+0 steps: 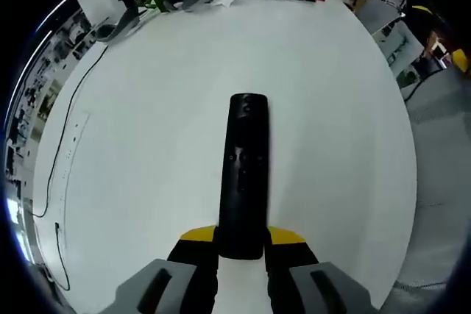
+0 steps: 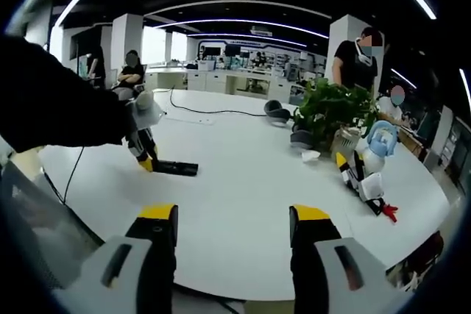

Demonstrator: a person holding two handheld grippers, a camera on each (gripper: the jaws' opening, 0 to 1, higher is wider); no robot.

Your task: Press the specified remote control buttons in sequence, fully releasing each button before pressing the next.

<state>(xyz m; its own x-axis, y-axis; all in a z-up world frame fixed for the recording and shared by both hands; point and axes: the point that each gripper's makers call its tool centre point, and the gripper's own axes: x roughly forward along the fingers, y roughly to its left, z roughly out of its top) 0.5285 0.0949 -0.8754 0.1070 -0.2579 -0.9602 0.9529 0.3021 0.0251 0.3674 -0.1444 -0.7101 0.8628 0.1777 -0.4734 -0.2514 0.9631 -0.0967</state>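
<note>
A long black remote control [image 1: 243, 174] points away from me over the white table [image 1: 147, 145]. My left gripper [image 1: 241, 244] is shut on its near end, yellow-tipped fingers [image 1: 197, 237] on both sides. In the right gripper view the same remote [image 2: 174, 168] lies low over the table at the left, held by the left gripper [image 2: 147, 158] under a dark sleeve [image 2: 51, 104]. My right gripper [image 2: 234, 222] stands open above the table's near edge, with nothing between its jaws, well to the right of the remote.
A black cable [image 1: 70, 119] runs along the table's left side. A potted plant [image 2: 335, 112], grey mice [image 2: 278, 112] and a blue-and-white toy [image 2: 372, 152] stand at the far right. People stand and sit beyond the table.
</note>
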